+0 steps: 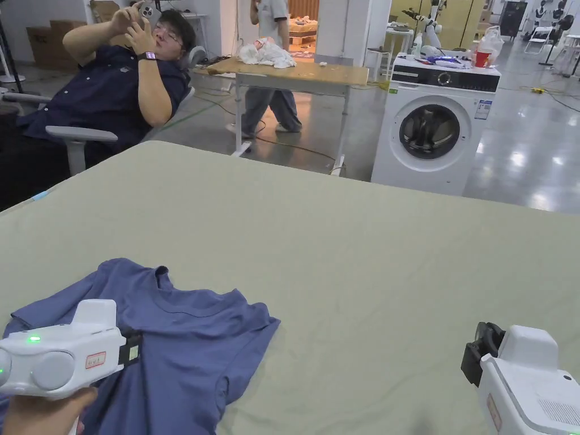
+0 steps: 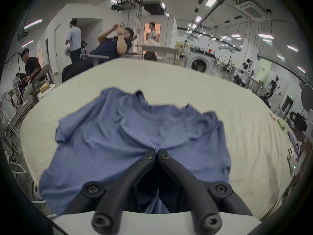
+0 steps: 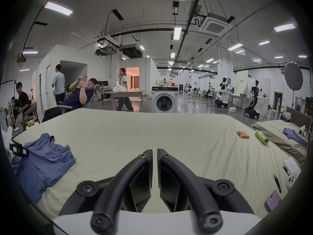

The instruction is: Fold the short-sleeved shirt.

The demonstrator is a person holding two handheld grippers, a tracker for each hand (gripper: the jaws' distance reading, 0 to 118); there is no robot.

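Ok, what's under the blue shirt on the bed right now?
The blue shirt lies crumpled on the pale green sheet, which shows all around it. The left gripper pinches a fold of its cloth. Whatever is beneath the shirt is covered, so I cannot tell.

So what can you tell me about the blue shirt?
The shirt is plain blue, soft-looking cloth, with short sleeves and a round neck. It lies crumpled and wrinkled, not yet folded, on the pale green bed sheet. The left gripper is shut on a pinch of its cloth, puckering it. The right gripper is apart from it.
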